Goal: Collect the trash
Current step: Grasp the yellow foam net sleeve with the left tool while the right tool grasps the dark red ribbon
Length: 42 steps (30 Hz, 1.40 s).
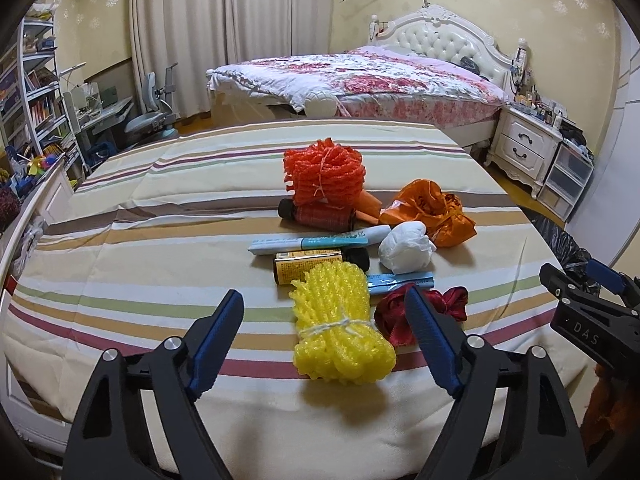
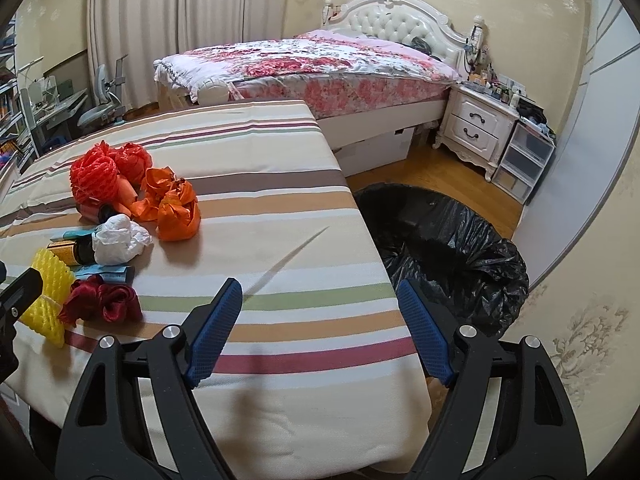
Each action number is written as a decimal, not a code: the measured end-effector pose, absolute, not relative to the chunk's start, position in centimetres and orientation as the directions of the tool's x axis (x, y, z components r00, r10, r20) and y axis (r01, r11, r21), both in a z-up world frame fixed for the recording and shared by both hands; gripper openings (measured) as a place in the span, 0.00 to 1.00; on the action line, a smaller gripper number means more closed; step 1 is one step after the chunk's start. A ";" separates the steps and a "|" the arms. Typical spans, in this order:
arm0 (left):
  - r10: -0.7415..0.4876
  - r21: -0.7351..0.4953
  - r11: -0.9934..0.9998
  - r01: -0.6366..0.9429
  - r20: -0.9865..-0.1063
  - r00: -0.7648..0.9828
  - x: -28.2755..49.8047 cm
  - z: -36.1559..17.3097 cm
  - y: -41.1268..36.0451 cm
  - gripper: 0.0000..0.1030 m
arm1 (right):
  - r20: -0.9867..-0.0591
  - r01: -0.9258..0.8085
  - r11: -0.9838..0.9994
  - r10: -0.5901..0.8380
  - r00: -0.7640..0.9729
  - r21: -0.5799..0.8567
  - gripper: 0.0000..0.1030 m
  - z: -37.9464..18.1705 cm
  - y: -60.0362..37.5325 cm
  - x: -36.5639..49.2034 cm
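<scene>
Trash lies heaped on the striped cloth of the table (image 1: 120,240), and the nearest piece, a yellow foam-net bundle tied with white string (image 1: 340,328), sits just ahead of the left claw (image 1: 324,304), whose blue-padded jaws stand apart with nothing pressed between them. The bundle lines up with that gap, so I judge it the next pick: bring the claw down so the pads straddle the tied waist, since the soft net should squash and could slip if nipped at a loose end. Beside the bundle on its right is a dark red ribbon rosette (image 1: 424,312), close enough to get caught by the right-hand pad. Behind the bundle lie a brown bottle with a yellow label (image 1: 308,266), a crumpled white plastic bag (image 1: 406,252) and an orange plastic bag (image 1: 436,212).

Only the right wrist view shows the black-lined bin (image 2: 452,248), on the floor just off the table's edge, and the right claw (image 2: 320,312), jaws apart and empty over bare cloth.
</scene>
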<state>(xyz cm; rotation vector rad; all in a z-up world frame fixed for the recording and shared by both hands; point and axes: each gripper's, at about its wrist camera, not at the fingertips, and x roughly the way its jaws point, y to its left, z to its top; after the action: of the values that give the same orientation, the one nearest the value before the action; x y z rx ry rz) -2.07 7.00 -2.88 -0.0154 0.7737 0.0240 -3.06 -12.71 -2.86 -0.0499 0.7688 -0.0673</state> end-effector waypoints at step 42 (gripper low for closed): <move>0.150 -0.053 0.962 -0.268 -0.719 0.679 -4.8 -3.4 18.6 0.44 | -0.749 -0.302 0.953 0.189 0.635 -0.016 0.63 -3.8 -0.6 -4.0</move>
<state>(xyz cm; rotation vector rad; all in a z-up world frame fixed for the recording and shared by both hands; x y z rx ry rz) -4.83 18.64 -3.45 -0.1593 0.7906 0.2358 -3.98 -0.58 -3.77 -0.1442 0.8376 0.2812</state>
